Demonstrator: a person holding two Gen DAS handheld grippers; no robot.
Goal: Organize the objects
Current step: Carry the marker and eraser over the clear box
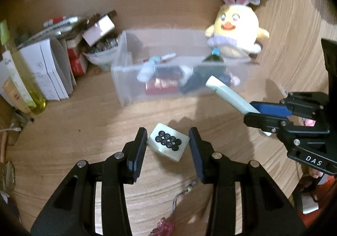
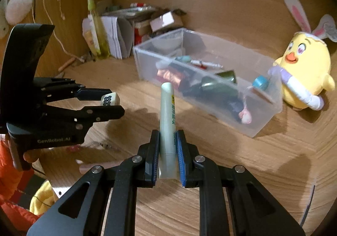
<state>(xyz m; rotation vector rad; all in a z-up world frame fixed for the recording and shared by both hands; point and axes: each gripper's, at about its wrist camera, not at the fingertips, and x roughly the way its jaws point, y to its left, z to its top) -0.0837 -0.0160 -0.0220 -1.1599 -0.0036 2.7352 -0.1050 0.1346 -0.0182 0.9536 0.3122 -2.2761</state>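
Partly done. Far off, clear box (image 2: 212, 80) already full of small things. Left gripper (image 1: 168, 145) clamped on white tile (image 1: 167, 145), lifted off table (image 1: 63, 130). Right gripper (image 2: 168, 151) squeezed tight on pale green tube (image 2: 167, 122), near box. Still to do: drop both in box. Pink charm (image 1: 166, 225) left near edge.

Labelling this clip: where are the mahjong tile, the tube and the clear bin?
mahjong tile (image 1: 167, 144), left wrist view, dotted face.
tube (image 2: 167, 113), right wrist view, mid-body.
clear bin (image 2: 145, 61), right wrist view, near wall.
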